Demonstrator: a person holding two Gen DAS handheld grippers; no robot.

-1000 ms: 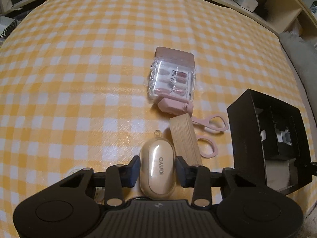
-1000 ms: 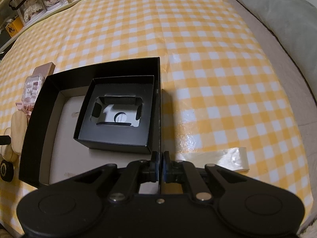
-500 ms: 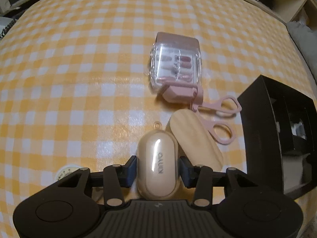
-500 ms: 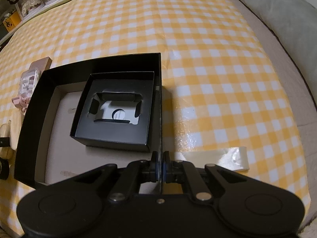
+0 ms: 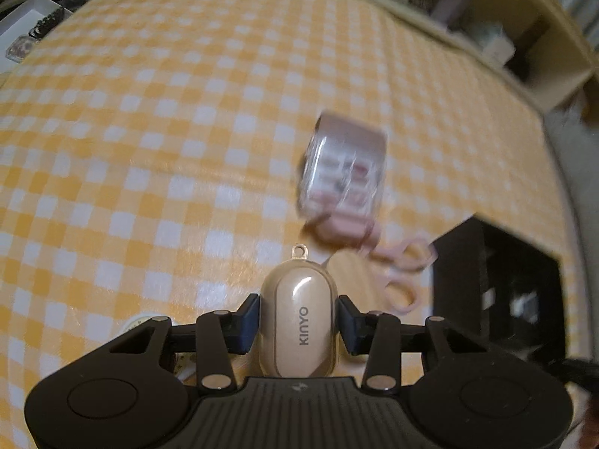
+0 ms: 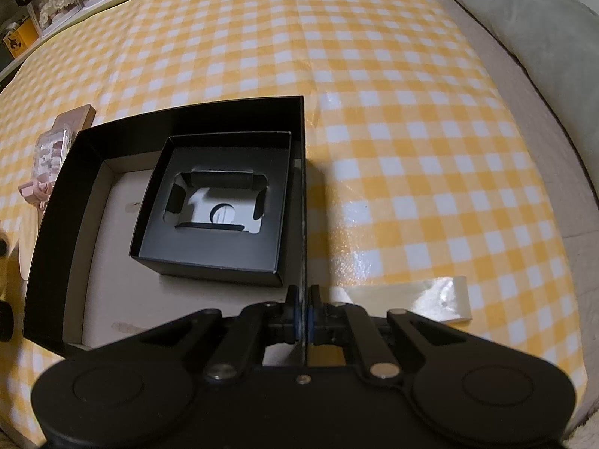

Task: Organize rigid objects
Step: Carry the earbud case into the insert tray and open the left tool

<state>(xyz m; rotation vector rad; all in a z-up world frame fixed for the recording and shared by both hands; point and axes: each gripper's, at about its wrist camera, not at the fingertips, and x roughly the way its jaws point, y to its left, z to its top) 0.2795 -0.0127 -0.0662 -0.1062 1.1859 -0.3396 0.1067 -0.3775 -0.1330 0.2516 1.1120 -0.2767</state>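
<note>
Earbud case [image 5: 297, 321] clamped in left claw [image 5: 298, 321]; right claw [image 6: 303, 312] pinching black box wall [image 6: 302, 194]

One legible marking is present: the brand name "KINYO", printed in dark capitals along the length of the beige oval case [image 5: 297, 321]. The case sits between the fingers of the left gripper [image 5: 298, 320], and the lettering reads sideways in the left wrist view. The blurred nail set package [image 5: 342, 172], ahead of the fingertips, carries print too smeared to read.
</note>
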